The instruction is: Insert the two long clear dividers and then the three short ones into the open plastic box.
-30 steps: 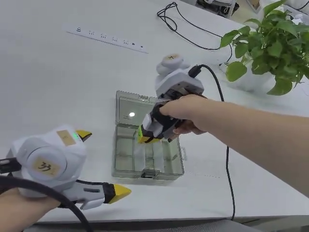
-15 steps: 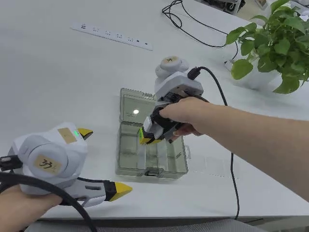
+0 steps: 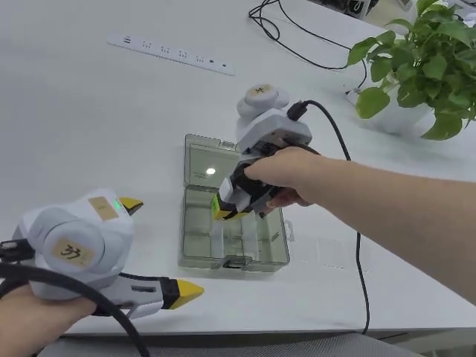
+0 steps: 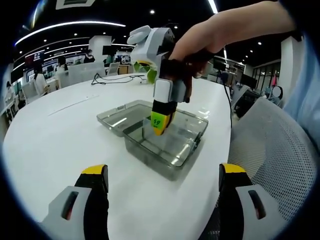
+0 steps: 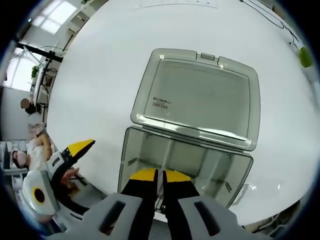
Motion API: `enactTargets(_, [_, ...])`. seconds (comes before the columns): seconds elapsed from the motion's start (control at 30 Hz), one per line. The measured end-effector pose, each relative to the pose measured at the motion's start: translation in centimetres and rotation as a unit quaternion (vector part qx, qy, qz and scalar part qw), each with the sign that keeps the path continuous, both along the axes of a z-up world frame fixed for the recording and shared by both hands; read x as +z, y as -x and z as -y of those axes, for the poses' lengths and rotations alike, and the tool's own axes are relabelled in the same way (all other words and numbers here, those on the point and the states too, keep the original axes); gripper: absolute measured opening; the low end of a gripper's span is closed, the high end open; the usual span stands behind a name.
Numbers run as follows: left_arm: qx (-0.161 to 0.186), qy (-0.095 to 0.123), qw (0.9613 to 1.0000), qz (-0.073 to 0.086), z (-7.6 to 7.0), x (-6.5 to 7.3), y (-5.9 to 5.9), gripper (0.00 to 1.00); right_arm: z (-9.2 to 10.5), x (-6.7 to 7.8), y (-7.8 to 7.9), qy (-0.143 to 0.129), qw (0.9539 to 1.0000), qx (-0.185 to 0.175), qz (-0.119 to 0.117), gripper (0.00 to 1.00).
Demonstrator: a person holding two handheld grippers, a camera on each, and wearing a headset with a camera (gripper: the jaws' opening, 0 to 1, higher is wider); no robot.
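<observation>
My right claw (image 5: 160,176), nearly closed, hold unclear, dips into the open clear plastic box (image 3: 197,260); some clear dividers (image 3: 258,236) look seated. Left claw (image 3: 160,247) beside it gapes empty.

very little has moved in the last second. the right tool (image 3: 225,210), tips down inside the plastic box (image 3: 195,256), has crept slightly toward the box's left wall and a touch toward its front edge; a second ago its yellow tips stood nearer the middle of the box. the hand (image 3: 286,178) gripping it has gone along with it. the headset has swung a little too, so the box, the power strip (image 3: 171,53) and the plant (image 3: 416,67) now sit slightly higher and further right in the head view, a change of framing only
</observation>
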State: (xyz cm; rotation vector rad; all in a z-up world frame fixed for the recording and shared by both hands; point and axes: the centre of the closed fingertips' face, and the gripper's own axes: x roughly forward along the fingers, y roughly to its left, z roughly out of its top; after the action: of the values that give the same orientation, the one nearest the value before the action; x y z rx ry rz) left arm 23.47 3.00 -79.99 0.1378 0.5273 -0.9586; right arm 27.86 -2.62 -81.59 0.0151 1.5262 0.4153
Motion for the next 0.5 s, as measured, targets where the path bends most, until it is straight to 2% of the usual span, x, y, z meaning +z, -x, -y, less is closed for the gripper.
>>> enactTargets(0.07, [-0.001,0.000,1.0000,-0.001,0.0,0.0,0.1,0.93,-0.2,0.1,0.1,-0.010,0.9999,0.004,0.006,0.07])
enactTargets(0.17, [-0.001,-0.002,1.0000,0.000,0.0,0.0,0.2,0.93,-1.0,0.4,0.2,-0.035,0.9993,-0.010,0.008,0.16])
enactTargets(0.33, [0.000,-0.004,1.0000,0.000,-0.1,0.2,0.3,0.93,-1.4,0.9,0.2,-0.046,0.9987,-0.005,0.023,0.27])
enactTargets(0.43, [-0.001,-0.006,1.0000,0.001,-0.2,0.2,0.2,0.93,-1.8,1.3,-0.2,-0.061,0.9974,-0.010,0.037,0.34])
enactTargets(0.5, [-0.001,-0.006,1.0000,0.001,-0.1,0.3,0.2,0.93,-2.0,1.4,-0.5,-0.071,0.9967,-0.015,0.035,0.37])
